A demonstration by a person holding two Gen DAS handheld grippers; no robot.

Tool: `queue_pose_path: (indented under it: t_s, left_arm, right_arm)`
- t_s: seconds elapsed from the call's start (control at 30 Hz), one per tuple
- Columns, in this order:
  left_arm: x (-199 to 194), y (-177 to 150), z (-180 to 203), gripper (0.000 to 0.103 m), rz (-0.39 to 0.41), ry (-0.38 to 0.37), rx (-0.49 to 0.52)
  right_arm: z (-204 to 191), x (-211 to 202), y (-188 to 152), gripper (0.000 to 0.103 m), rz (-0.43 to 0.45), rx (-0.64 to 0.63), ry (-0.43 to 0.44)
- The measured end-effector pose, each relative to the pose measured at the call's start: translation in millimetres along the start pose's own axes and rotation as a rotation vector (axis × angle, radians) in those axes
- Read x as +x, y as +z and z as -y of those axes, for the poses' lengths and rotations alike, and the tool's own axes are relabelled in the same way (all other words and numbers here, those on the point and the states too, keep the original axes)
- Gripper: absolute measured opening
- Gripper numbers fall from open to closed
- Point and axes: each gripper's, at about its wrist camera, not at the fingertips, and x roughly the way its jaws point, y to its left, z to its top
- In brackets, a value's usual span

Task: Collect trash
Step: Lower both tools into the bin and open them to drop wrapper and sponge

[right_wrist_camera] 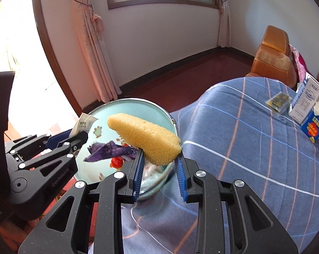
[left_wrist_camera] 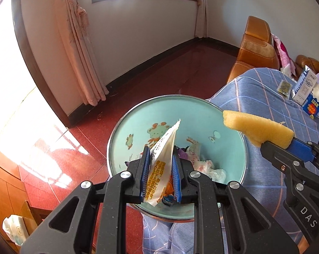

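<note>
My left gripper (left_wrist_camera: 160, 152) is shut on a white and yellow snack wrapper (left_wrist_camera: 161, 158) and holds it over a teal bowl (left_wrist_camera: 127, 127) with cartoon animals that has several scraps of trash inside. My right gripper (right_wrist_camera: 159, 155) is shut on a yellow sponge (right_wrist_camera: 146, 137) and holds it above the bowl's right rim (right_wrist_camera: 170, 118). The sponge (left_wrist_camera: 256, 127) and right gripper (left_wrist_camera: 267, 142) also show in the left wrist view. The left gripper (right_wrist_camera: 83, 135) and wrapper (right_wrist_camera: 83, 122) show at the left of the right wrist view. A purple wrapper (right_wrist_camera: 110, 150) lies in the bowl.
The bowl sits at the edge of a blue checked cloth (right_wrist_camera: 244, 137). On the cloth at the far right are a small dark packet (right_wrist_camera: 278, 101), a white carton (right_wrist_camera: 305, 99) and a blue box (right_wrist_camera: 314, 124). An orange sofa (left_wrist_camera: 256, 48) stands behind. Red floor lies to the left.
</note>
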Motion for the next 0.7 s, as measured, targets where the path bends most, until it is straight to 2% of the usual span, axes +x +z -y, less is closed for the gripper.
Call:
queue_pose_path:
  t_s: [0.4,0.7]
  left_arm:
    - [33,11,-4,0.02,-0.052,0.001,-0.032]
    - [50,17,-6,0.02,-0.075,0.002,-0.042]
  right_arm:
    - [-2,33,19,0.03,-0.031,0.024,0.007]
    - [-1,51,22,0.03,-0.059,0.034,0.009]
